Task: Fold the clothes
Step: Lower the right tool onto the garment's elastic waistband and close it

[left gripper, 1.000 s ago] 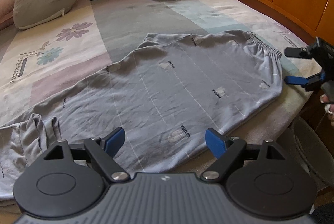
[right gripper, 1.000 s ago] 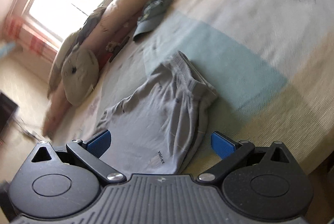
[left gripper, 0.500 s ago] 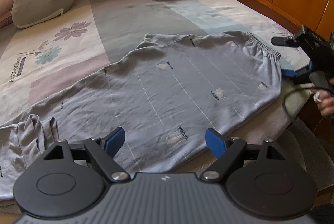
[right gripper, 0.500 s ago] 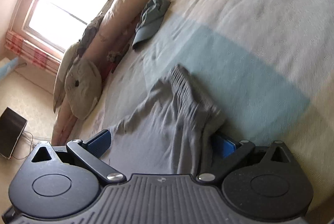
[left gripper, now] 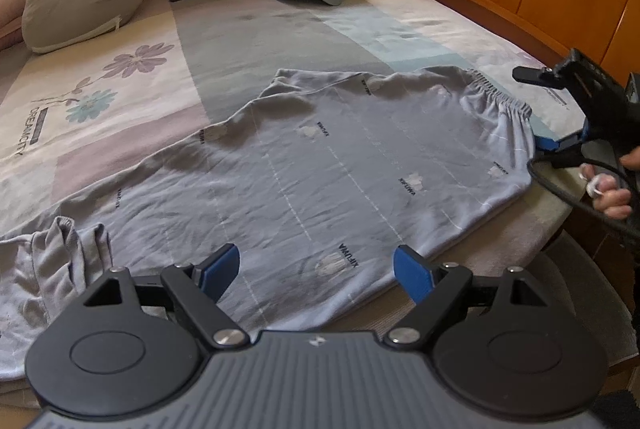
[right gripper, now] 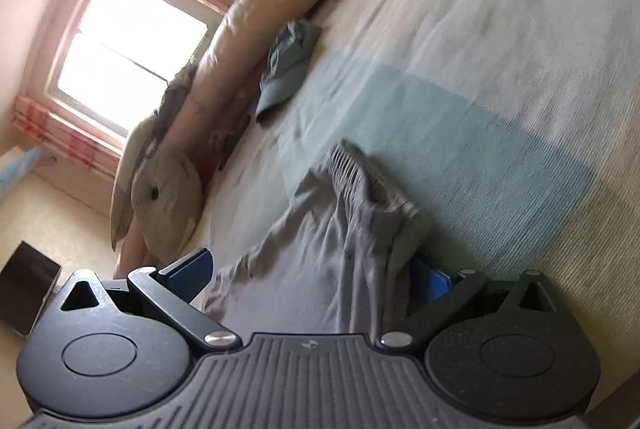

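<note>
step: lining up the first fold | trousers [left gripper: 320, 165] flat mid-bed | left gripper [left gripper: 316, 265] wide open, empty, over near hem | right gripper [right gripper: 316, 269] open around waistband at 3 o'clock (not pinched) | next: close, lift

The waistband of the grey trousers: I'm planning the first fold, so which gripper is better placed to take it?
Right. The right gripper is open around the waistband; the left gripper is open too, hovering over the middle of the grey trousers.

The left gripper [left gripper: 316, 267] hovered with jaws wide apart, while the right gripper [right gripper: 316, 269] stood open, angled downward.
</note>
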Motion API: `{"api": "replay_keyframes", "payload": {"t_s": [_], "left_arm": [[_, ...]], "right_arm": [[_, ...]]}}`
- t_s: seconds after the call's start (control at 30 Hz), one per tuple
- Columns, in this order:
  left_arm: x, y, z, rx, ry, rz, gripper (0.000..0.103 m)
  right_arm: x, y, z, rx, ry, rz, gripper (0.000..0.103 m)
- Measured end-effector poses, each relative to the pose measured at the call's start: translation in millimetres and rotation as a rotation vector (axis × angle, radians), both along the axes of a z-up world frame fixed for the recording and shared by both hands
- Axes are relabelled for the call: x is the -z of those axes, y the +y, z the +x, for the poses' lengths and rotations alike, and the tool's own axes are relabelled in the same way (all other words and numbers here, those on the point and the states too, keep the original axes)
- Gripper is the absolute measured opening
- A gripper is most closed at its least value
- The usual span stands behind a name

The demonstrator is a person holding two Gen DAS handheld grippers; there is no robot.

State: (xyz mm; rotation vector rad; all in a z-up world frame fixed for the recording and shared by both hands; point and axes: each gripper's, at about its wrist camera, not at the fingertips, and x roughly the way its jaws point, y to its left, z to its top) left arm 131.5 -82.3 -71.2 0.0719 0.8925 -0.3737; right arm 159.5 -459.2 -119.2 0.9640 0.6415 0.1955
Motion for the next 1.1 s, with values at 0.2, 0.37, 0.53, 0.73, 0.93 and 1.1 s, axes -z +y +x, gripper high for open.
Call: {"api": "replay_keyframes", "payload": {"t_s": [0.2,0.37,0.53,0.73,0.93,1.1], "left_arm": [[0,0,2,0.0,-0.002,-0.007,0.084],[-2,4,-1,0.007,-0.014,-0.017,0.084],[2,7,5,-0.012,0.0,-0.022,0.084],[2,8,1,0.007,-0.007,-0.025,0.084],[4,13,4,-0.02,0.001,-0.03,0.084],[6,14,4,-0.022,0.004,-0.031,0.084]], "right_arm": [[-1,25,6,-0.134,-0.006,-0.032,0.103],[-4,5,9,0.027,-0.028,-0.13,0.103],[1,17,12,-0.106,-0.018,-0.024,0.103],[3,4,14,-0.006,-0.09,-0.053,0.103],[6,2,24,0.014,-0.12,-0.111,0.103],[8,16,21,0.008,-0.118,-0.25,0.091]]}}
